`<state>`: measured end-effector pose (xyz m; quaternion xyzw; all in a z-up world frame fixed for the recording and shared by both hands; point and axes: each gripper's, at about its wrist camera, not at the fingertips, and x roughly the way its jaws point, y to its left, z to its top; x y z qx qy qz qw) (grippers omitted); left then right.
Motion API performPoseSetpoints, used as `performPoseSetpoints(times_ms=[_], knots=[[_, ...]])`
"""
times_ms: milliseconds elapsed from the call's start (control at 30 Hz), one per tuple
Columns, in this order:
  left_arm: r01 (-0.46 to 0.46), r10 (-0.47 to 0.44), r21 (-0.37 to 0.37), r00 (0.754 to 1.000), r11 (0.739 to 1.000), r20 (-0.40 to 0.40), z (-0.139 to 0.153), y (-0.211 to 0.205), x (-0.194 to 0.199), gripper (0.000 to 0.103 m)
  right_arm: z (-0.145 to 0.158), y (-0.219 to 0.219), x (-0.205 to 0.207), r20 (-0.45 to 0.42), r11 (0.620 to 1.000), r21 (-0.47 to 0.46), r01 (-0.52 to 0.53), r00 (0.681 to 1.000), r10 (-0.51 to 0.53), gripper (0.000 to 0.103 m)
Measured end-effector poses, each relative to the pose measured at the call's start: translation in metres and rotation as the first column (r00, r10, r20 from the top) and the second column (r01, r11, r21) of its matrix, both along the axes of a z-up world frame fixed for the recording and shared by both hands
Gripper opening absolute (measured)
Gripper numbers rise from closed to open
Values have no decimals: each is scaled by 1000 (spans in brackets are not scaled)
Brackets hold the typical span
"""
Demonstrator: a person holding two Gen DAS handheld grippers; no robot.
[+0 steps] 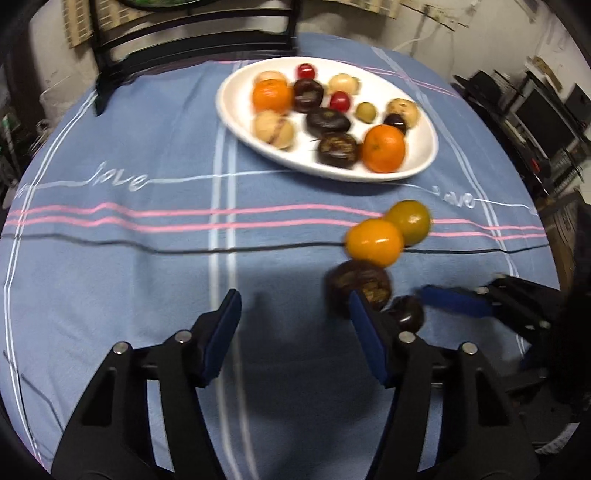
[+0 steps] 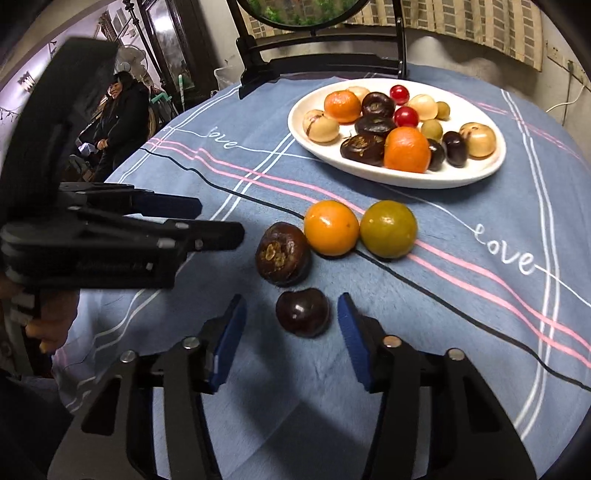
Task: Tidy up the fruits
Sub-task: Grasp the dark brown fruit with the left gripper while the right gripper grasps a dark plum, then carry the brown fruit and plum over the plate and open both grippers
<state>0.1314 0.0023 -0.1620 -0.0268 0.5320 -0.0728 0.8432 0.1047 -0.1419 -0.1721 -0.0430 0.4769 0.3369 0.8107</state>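
Four loose fruits lie on the blue tablecloth: an orange citrus (image 2: 331, 228), a green-yellow citrus (image 2: 388, 229), a rough dark brown fruit (image 2: 282, 253) and a small smooth dark fruit (image 2: 303, 312). My right gripper (image 2: 291, 300) is open, with the small dark fruit between its blue pads and a gap on each side. My left gripper (image 1: 293, 299) is open over bare cloth. The rough brown fruit (image 1: 358, 284) sits just beyond its right finger. A white oval plate (image 2: 406, 177) behind holds several mixed fruits. From the right wrist view, the left gripper (image 2: 221, 221) reaches in from the left.
A black chair (image 1: 184, 33) stands at the table's far edge behind the plate (image 1: 236, 114). In the right wrist view a person (image 2: 122, 110) stands in the background at the left. Shelves and clutter line the room to the right.
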Motion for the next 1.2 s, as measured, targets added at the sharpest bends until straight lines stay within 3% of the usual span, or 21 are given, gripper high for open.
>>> performPoseSetpoints(times_ms=[167,467,533,667,933,1200], knots=[[66,-66,-9,998,998,-8,-1,-16,8,62,-13,7,6,3,999,-28,-27,1000,27,32],[121,-124,-46,990,992,-65,-22,-36,11,62,-1,-28,-6,-22,999,-7,42,999,-42,31],[113,-118,-66,990,991,-73,-27,-36,15,47,3,-43,-10,-23,997,-9,75,997,-75,31],[103,-107,-74,992,992,-59,-27,-35,15,45,9,-65,-16,-40,990,8,142,989,-141,31],[100,-100,-31,995,995,6,5,-30,8,44,27,-69,-11,-3,983,48,177,984,-177,31],[102,-101,-13,990,995,98,45,-27,73,44,67,-72,52,109,972,102,210,969,-221,31]])
